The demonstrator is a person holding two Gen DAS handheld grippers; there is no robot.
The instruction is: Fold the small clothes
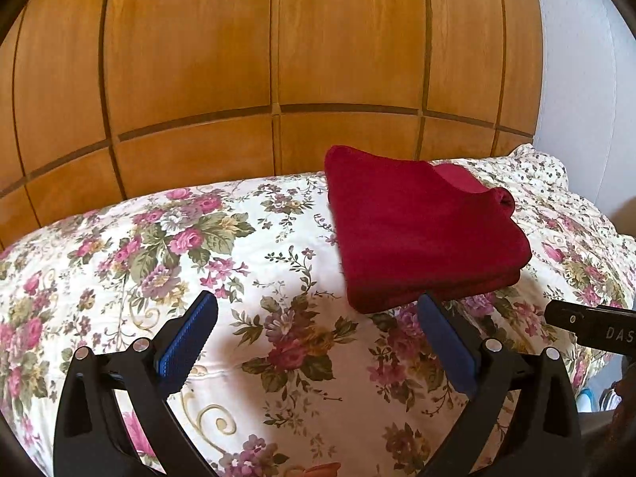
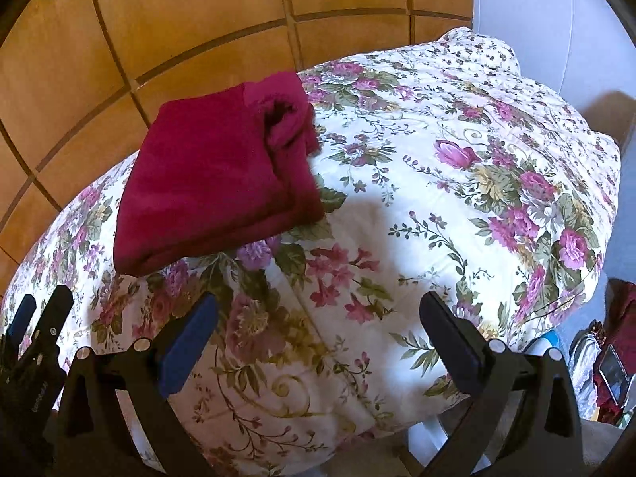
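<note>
Left gripper [image 1: 317,342]: jaws wide, empty, above the floral bed cover [image 1: 238,262]. Folded red garment [image 1: 421,230]: on the bed near its far edge, before the wooden panelling [image 1: 278,59]. Right gripper [image 2: 318,338]: jaws wide, empty.

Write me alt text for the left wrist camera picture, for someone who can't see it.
A dark red garment, folded into a neat rectangle, lies on a floral bedspread in front of a wooden panelled wall. The left gripper is open just short of the garment's near edge, holding nothing, and the tip of the right gripper shows at the right edge.
</note>
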